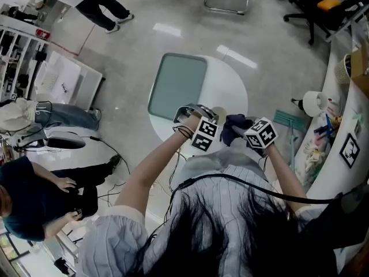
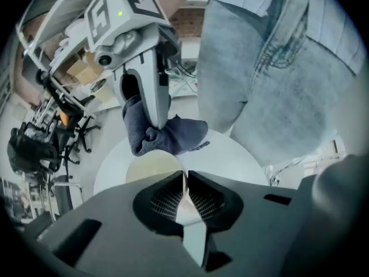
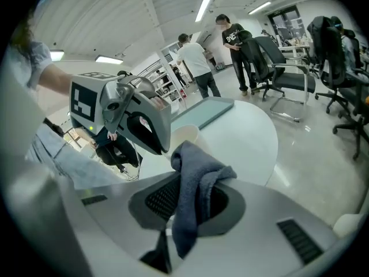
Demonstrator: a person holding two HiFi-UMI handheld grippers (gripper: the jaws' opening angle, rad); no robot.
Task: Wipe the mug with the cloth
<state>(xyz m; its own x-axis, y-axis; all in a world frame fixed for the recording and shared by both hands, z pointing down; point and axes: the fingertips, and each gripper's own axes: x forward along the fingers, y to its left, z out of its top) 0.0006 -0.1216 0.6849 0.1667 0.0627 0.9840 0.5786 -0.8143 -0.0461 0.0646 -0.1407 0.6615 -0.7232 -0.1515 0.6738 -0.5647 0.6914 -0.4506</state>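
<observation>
Standing on glossy floor, round white table; left claw pinching mug rim, right claw pinching cloth

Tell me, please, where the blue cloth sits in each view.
Head view: cloth at centre, over the table's near edge.
Left gripper view: upper centre, hanging from the right gripper.
Right gripper view: lower centre, pinched in that claw.
Shared landmark: the round white table.

Bright, even indoor lighting from ceiling strip lights, upper centre of right gripper view. Pale glare patches on floor, upper middle of head view. Shadows faint. Heavy fisheye bending and dark vignette at edges of both gripper views. Cloth sharp; nearest foreground soft.
</observation>
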